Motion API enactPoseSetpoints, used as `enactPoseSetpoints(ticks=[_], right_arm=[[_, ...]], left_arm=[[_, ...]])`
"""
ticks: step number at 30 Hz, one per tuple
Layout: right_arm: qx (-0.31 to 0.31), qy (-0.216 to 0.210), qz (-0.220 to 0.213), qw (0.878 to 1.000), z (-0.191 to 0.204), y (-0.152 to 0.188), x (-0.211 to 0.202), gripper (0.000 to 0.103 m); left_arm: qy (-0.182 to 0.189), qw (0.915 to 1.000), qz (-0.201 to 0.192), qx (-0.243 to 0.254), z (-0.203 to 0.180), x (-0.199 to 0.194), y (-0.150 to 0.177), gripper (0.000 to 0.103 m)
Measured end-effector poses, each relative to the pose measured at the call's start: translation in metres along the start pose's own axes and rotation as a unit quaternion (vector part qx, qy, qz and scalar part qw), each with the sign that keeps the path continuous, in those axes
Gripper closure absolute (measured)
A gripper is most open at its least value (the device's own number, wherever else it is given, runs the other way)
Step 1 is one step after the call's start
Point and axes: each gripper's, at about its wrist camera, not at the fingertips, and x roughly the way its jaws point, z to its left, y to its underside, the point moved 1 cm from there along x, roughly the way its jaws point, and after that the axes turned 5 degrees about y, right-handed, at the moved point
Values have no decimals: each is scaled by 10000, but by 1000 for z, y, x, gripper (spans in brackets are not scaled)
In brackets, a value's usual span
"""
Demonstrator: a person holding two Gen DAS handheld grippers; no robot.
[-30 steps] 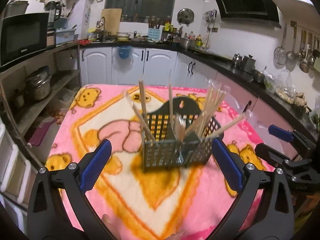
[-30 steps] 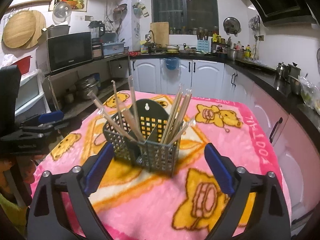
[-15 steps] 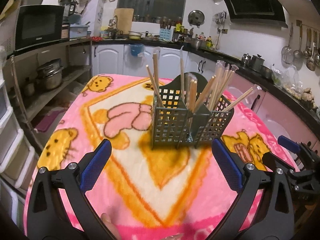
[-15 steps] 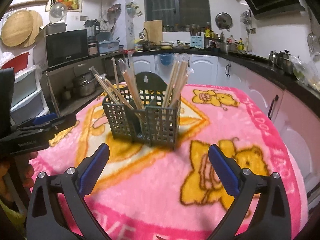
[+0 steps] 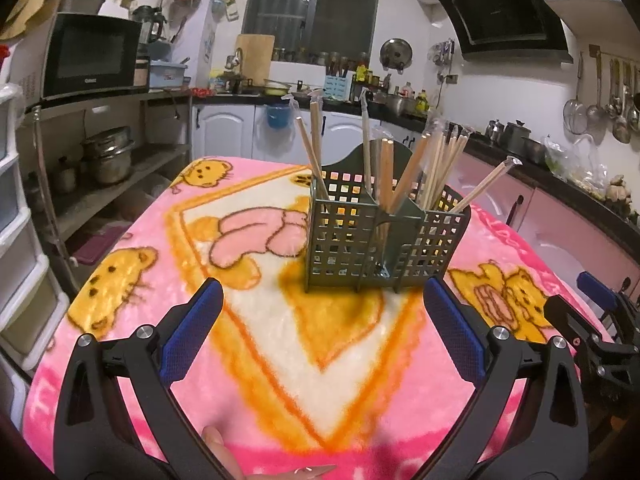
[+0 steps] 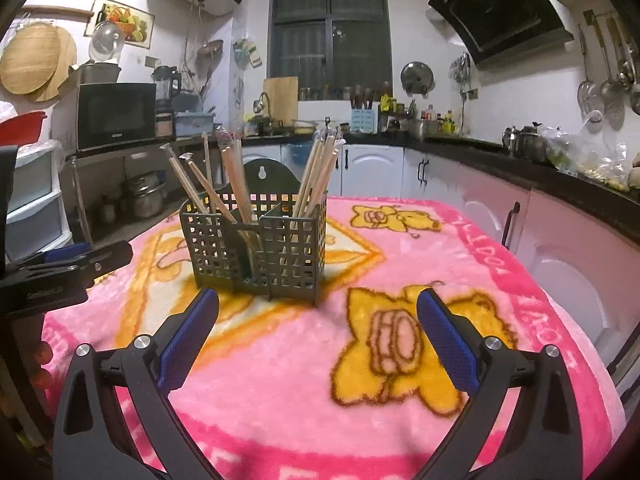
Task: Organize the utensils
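Pink blanket (image 5: pixel 280 360), chopstick caddy (image 5: pixel 380 240) now farther, grippers lowered, fingers (image 6: pixel 188 336) apart

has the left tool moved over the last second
Yes. The left tool has pulled back and dropped lower: the utensil basket now sits further beyond its fingers and rises up against the window.

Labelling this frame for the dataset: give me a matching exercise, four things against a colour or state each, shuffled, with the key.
Things:
1. utensil caddy
2. chopsticks
3. left tongs
4. blanket

Colour or state:
A. pink, with yellow bear prints
B. open, holding nothing
C. dark green grid, standing upright on the table
D. pale wood, standing tilted in the compartments

Pairs: 1-C, 2-D, 3-B, 4-A. The right tongs are open and empty too.
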Motion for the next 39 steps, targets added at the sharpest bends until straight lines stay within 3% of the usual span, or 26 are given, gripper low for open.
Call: enactPoseSetpoints(ticks=[11, 39], right_arm=[[49, 201, -110, 9997, -3, 9, -1, 7], [63, 205, -185, 9996, -2, 12, -3, 6]], left_arm=[[12, 9999, -106, 30, -4, 4, 12, 11], [62, 9998, -156, 73, -5, 5, 17, 11]])
